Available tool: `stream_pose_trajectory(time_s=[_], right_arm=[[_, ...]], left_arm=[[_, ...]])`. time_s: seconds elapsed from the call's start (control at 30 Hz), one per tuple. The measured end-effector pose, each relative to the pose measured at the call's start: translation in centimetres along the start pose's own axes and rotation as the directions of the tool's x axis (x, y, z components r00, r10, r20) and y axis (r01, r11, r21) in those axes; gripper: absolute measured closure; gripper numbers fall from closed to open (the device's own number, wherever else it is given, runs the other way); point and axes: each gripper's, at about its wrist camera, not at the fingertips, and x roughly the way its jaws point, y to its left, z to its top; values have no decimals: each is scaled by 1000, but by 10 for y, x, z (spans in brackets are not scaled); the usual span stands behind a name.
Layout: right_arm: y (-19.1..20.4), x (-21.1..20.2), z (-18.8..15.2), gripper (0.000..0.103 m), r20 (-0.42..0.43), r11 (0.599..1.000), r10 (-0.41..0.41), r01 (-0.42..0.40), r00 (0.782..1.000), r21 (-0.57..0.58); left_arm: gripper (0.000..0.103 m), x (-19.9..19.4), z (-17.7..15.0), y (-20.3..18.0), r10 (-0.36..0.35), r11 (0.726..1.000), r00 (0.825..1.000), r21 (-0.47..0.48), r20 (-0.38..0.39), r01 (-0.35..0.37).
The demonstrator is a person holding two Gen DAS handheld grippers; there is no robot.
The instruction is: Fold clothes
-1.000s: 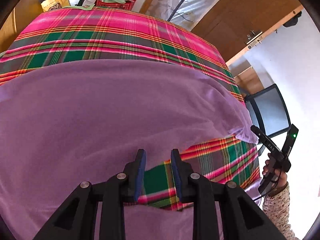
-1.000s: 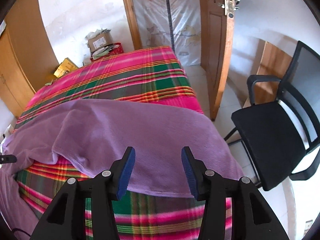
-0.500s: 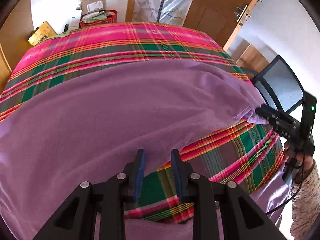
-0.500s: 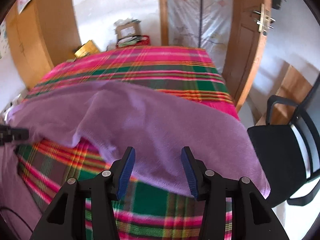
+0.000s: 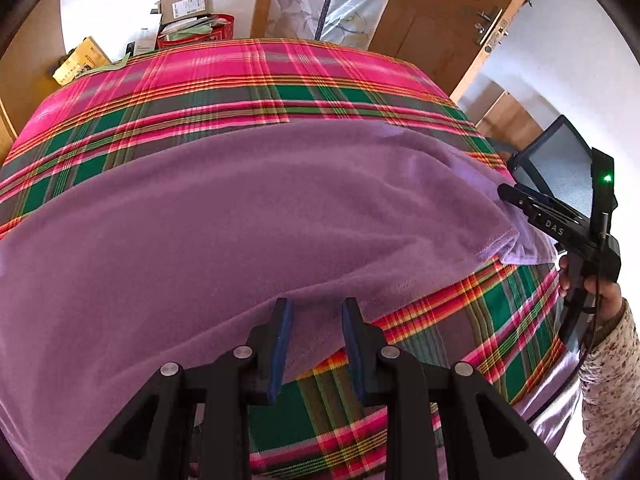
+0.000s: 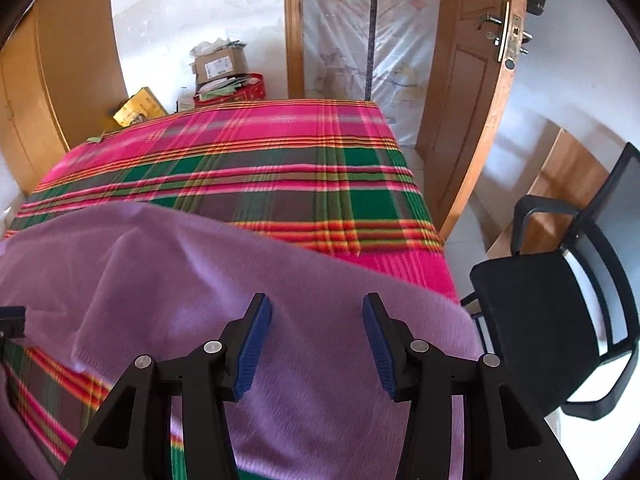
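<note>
A large purple fleece garment (image 5: 240, 220) lies spread across a bed with a pink and green plaid cover (image 5: 248, 76). Its hemmed edge runs diagonally from near my left gripper (image 5: 316, 320) to a folded corner at the right. The left jaws stand apart just above that edge, and nothing is pinched between them. At the folded corner, my right gripper (image 5: 510, 196) touches the cloth, held by a hand (image 5: 604, 292). In the right wrist view the right gripper (image 6: 316, 316) is wide open over the purple cloth (image 6: 192, 280). The left gripper (image 6: 12, 320) peeks in at that view's left edge.
A black office chair (image 6: 540, 320) stands by the bed's right side, next to a wooden door (image 6: 472, 128). Cardboard boxes and a red basket (image 6: 228, 80) sit beyond the bed's far end. A wooden wardrobe (image 6: 60, 80) is at the far left.
The left gripper slid from over bare plaid to over the purple hem. The right gripper came in onto the cloth's right corner. Neither gripper's jaws changed width.
</note>
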Motion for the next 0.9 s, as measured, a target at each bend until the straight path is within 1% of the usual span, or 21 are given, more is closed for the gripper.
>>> stream_pose_trajectory(time_s=[0.2,0.3,0.4,0.57,0.67,0.77,0.87,0.9], right_arm=[[-7,16,10,53,-19,1000,-20,20,1000,20],[-9,20,13,53,-21,1000,-13,13,1000,22],[-8,22,15,53,-25,1000,-25,25,999,6],[-11,23,14,53,-20,999,-5,6,1000,32],[-8,21,11,53,-21,999,-17,18,1000,35],[-5,20,10,56,-21,999,-26,27,999,31],[0,20,8,64,-13,1000,-18,18,1000,18],[2,19,8,70,-10,1000,-15,15,1000,9]], left_arm=[[77,2,5,1,-9,1000,1000,-13,3,9],[77,4,6,0,-15,1000,1000,-16,4,15],[77,5,7,2,-20,1000,1000,-20,4,20],[77,6,7,2,-22,999,1000,-25,2,22],[76,5,7,1,-19,1000,1000,-25,5,19],[76,5,7,1,-22,999,1000,-29,5,22],[76,6,8,2,-26,999,1000,-36,7,26],[76,6,8,2,-25,999,1000,-34,8,25]])
